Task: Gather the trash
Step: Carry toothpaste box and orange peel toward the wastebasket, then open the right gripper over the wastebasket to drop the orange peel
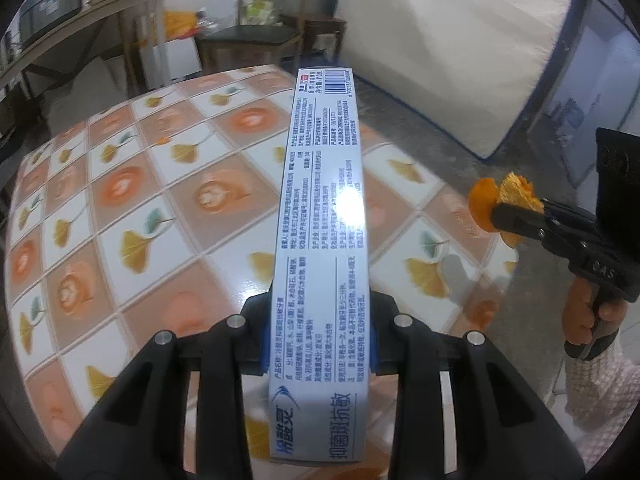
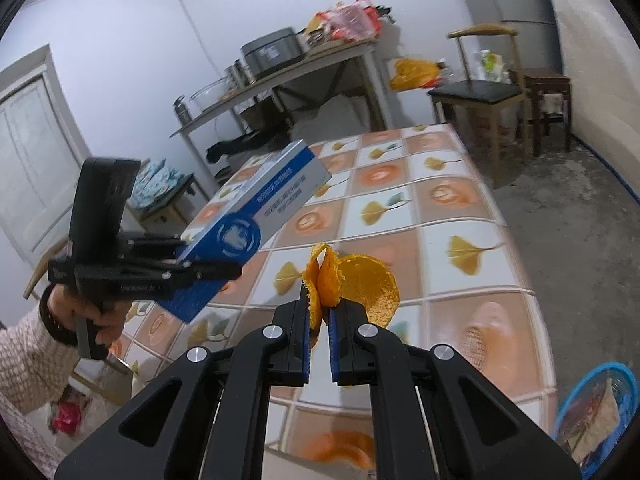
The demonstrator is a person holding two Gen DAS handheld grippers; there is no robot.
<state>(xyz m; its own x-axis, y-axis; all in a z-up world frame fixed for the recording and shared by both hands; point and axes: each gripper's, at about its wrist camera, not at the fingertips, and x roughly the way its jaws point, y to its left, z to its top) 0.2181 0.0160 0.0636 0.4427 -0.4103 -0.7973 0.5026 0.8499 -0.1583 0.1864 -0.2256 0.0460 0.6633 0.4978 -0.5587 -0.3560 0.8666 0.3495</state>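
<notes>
Left wrist view first: nearest to us, the left gripper [image 1: 318, 336] is clamped across the lower part of a long blue-and-white toothpaste box [image 1: 320, 216], its blue pads pressing the box's two narrow sides. The box runs straight away from us along the fingers, its barcode end farthest out, and we see it raised above the table [image 1: 120, 208], which wears a cloth printed with ginkgo leaves and orange squares. Off to the right, the right gripper [image 1: 498, 210] pinches a piece of orange peel [image 1: 486, 200] beyond the table's right edge, a hand [image 1: 584, 316] in a knitted sleeve on its handle.

In the right wrist view, we find the right gripper [image 2: 319, 320] nearly closed, its two blue-lined fingers squeezing the curled orange peel [image 2: 352, 280], which fans out above and to the right of the tips, held off the table [image 2: 440, 200]. To the left, the left gripper [image 2: 224, 268] holds the toothpaste box [image 2: 256, 216] tilted up and to the right, a hand [image 2: 80, 308] wrapped round the grip.

Low at the right edge sits a blue basket [image 2: 596, 412] on the floor beside the table. Farther back stand a chair [image 2: 476, 96] with a dark seat and a long side table [image 2: 280, 76] carrying a grey appliance and bags.
</notes>
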